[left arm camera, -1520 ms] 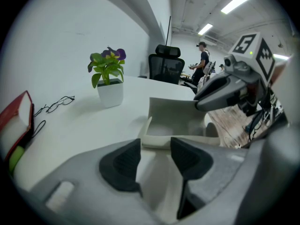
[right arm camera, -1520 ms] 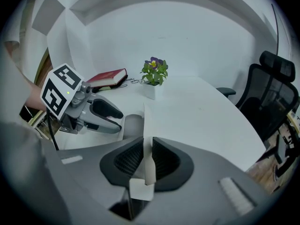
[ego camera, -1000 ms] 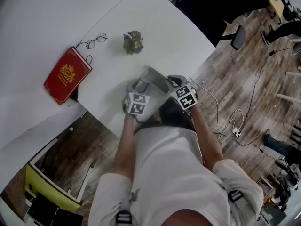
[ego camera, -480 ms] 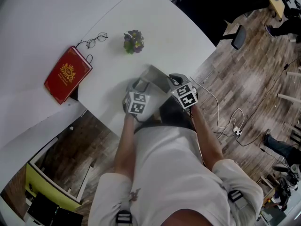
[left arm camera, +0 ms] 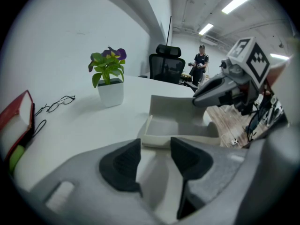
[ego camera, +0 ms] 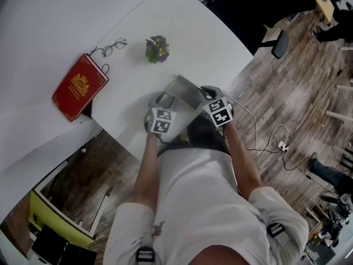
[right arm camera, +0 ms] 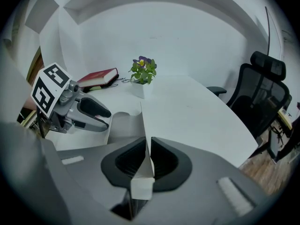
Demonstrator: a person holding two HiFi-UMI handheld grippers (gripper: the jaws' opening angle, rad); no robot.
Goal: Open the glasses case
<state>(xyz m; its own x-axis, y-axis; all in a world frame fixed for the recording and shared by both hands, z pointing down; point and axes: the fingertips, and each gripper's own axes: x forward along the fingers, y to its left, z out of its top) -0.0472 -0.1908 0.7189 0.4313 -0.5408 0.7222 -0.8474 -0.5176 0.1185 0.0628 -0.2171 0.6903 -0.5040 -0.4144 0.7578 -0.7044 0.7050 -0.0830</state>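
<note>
Glasses case lid point(ego camera: 187, 90) edged up, pinched in right tongs point(right arm camera: 146, 149).

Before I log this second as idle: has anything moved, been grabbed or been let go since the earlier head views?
Nothing visibly changed. The right gripper keeps its jaws shut on the raised case lid. The left gripper stays open at the case base. The red book, spectacles and potted plant lie where they were.
</note>
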